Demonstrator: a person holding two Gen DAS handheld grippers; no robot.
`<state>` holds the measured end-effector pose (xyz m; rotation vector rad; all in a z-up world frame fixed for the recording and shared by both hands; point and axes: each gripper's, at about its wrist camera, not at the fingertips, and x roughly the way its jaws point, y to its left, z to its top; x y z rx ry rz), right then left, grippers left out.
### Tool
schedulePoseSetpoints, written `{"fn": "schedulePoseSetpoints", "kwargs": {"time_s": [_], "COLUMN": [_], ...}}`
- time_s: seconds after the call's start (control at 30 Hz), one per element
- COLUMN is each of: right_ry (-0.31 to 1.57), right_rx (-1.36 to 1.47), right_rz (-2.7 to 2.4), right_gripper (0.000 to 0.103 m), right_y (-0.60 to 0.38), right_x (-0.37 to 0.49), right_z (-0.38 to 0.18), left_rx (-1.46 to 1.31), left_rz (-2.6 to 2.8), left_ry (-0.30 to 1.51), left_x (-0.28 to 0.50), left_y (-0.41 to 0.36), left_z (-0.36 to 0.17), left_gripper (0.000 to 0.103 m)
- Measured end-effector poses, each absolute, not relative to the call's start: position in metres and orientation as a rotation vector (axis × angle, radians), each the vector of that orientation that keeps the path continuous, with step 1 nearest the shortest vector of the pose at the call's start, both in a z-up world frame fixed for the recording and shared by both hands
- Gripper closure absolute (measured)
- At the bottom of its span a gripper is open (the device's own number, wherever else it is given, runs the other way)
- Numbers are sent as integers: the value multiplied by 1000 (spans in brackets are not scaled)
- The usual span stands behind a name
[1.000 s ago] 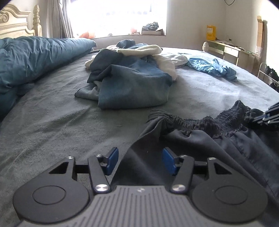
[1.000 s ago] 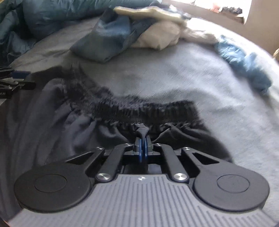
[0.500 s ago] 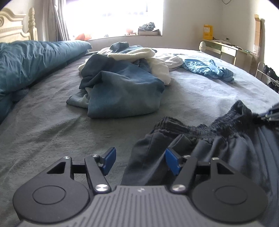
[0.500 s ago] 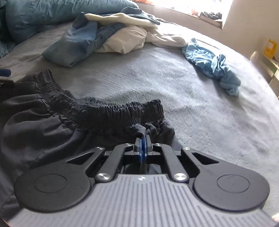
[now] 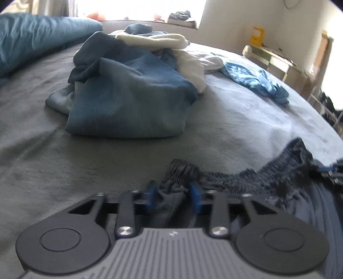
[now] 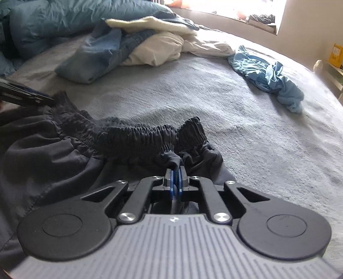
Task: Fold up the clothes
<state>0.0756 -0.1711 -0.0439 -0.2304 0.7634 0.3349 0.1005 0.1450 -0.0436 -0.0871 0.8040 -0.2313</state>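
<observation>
A pair of dark shorts [image 6: 64,150] lies spread on the grey bed cover [image 6: 257,139] at the near edge of the bed, its gathered elastic waistband [image 6: 139,135] turned toward the middle of the mattress. The right gripper [image 6: 175,173] is clamped on a pinch of cloth just under the waistband at the right end, blue pads pressed together with fabric bunched between them. The left gripper [image 5: 171,197] sits low over the other end of the waistband; its blue pads stand apart with a fold of the shorts lying between them, not squeezed. Both tools point forward across the bed, nearly level with the cover.

Farther in, toward the middle of the bed, a heap of blue garments [image 5: 128,96] is piled with white clothes [image 6: 156,49] touching it. Well apart to the right lies a crumpled light blue garment [image 6: 268,75]. A teal duvet [image 6: 53,21] is bunched along the far left side. Beyond the bed a bright window sill [image 5: 150,19] carries a few small things, too washed out to make out.
</observation>
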Motion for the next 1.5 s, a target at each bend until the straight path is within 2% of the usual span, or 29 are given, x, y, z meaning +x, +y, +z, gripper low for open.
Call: {"fn": "schedulePoseSetpoints", "kwargs": {"time_s": [0.03,0.1,0.27,0.37,0.57,0.6,0.63,0.67,0.7,0.83,1.17,1.3,1.33,1.5], "right_ry": [758,749,690,661,753,760,762,766,762,668,610,529,519,563], "right_rx": [-228,-206,-98,-71,-130,-165,-209,-249,-273,-249,-113,-101,-99,-60], "right_rz": [341,369,433,407,444,443,427,406,385,325,243,235,234,213], "right_gripper": [97,92,68,64,57,57,62,89,96,96,97,97,97,97], "right_y": [-173,-180,-207,-218,-202,-196,-190,-185,-181,-190,-206,-205,-205,-209], "right_x": [75,72,67,76,113,117,119,120,120,111,121,118,119,139], "right_z": [-43,-37,-9,1,-23,-29,-35,-40,-43,-32,-41,-35,-34,-50], "left_rx": [-95,-87,-94,-111,-130,-129,-127,-127,-127,-132,-124,-138,-135,-170], "left_rz": [-231,-217,-196,-181,-162,-161,-159,-159,-159,-162,-139,-130,-116,-61], "left_ry": [800,779,745,737,731,730,726,719,710,662,575,514,502,600], "left_x": [102,100,99,100,103,103,102,101,100,94,91,90,91,111], "left_y": [144,142,144,146,148,148,148,148,149,151,154,161,163,180], "left_z": [-45,-46,-45,-45,-47,-48,-48,-48,-48,-43,-40,-33,-32,-44], "left_gripper": [82,84,88,90,90,90,91,91,91,92,93,95,102,103]}}
